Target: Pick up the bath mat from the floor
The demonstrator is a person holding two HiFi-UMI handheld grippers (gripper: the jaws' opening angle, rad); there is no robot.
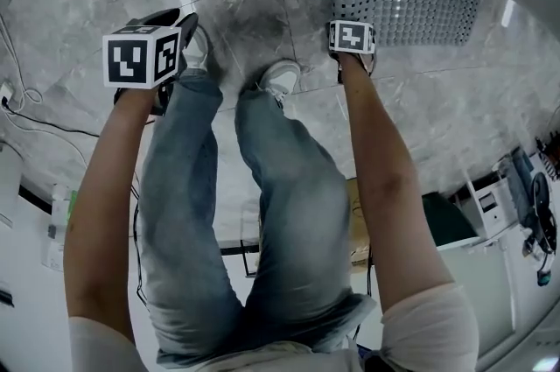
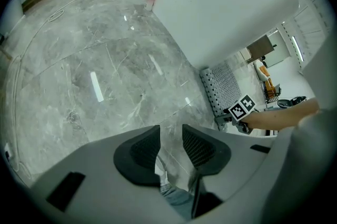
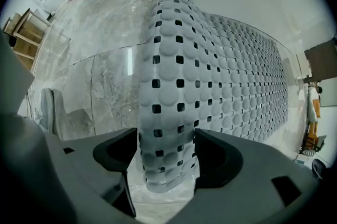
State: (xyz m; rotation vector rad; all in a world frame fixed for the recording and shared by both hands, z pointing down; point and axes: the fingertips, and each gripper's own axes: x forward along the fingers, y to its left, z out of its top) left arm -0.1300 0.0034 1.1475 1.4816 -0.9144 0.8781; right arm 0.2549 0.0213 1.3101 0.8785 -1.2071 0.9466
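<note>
A cardboard box (image 1: 357,226) shows low in the head view, between the person's jeans (image 1: 280,213) and right forearm, and what it holds cannot be made out. The bath mat (image 3: 210,70), grey and dotted all over with round bumps and square holes, lies on the grey marble floor (image 1: 262,3) along the foot of a white wall (image 2: 226,7). The right gripper (image 3: 166,138) is at the mat's near end. Its jaws are spread wide, and a raised, curled part of the mat's edge stands between them. The mat sits close against both pads, with no sign that it is squeezed. From there the rest of the mat stretches away flat to the right. The left gripper (image 2: 171,130) is well apart from the mat, on the far side of the person's sneakers (image 1: 280,80). Its jaws are parted by a narrow gap and grasp nothing, with only floor showing through. Each gripper carries a marker cube (image 1: 140,55) printed with black-and-white square patterns. Any other print is too small to read.
</note>
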